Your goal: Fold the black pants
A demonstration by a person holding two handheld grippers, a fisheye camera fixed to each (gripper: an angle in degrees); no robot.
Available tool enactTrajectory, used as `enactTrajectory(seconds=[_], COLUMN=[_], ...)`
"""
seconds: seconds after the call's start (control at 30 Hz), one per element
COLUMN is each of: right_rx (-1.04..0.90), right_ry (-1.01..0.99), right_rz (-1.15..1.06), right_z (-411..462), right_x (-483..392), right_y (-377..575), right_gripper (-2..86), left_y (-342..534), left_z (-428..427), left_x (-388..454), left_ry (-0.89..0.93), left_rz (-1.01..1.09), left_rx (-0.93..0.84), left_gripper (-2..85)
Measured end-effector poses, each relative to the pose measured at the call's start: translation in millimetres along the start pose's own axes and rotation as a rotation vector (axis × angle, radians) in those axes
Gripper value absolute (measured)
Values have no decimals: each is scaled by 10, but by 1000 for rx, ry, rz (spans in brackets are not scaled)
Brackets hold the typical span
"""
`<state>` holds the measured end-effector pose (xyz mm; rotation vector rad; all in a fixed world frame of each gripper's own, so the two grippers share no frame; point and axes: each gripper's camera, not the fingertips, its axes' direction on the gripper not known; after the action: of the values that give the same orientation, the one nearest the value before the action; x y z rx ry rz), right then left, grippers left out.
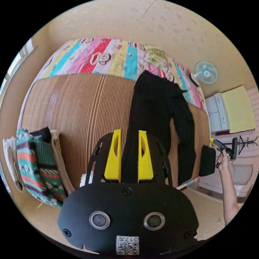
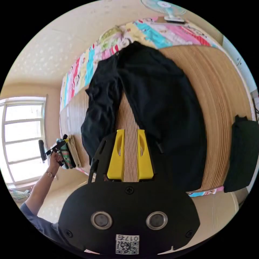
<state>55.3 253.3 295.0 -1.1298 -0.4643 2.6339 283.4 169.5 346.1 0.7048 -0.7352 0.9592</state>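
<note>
Black long-legged pants point(image 2: 162, 108) spread flat on ribbed bamboo mat point(image 1: 81, 108); left claw point(image 1: 129, 155), right claw point(image 2: 130, 156) both open, empty, above.

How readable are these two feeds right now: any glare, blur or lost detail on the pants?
Left gripper view: sharp, evenly lit, but the black pants are a flat dark mass with folds barely readable, and the fisheye bows the mat. Right gripper view: the window is washed out white; the pants there are equally featureless.
</note>
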Motion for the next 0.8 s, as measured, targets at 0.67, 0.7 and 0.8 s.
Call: enactTrajectory(seconds=[0.67,0.7,0.8], right_rx=[-471,-538,-669], right_ry=[-124,-117,-55], right_rz=[-239,-259,-358], right_z=[-45,-101,-396], right_x=[-1471,-1533,-1650], right_y=[810,927,1142], right_gripper=[17,16,19], left_y=[306,366,454], left_z=[252,118,-128], left_x=[-655,-629,-595], left_ry=[-45,-70,-81], left_rz=[17,37,42], left_rx=[-417,-402,-435], left_gripper=[14,7,-3])
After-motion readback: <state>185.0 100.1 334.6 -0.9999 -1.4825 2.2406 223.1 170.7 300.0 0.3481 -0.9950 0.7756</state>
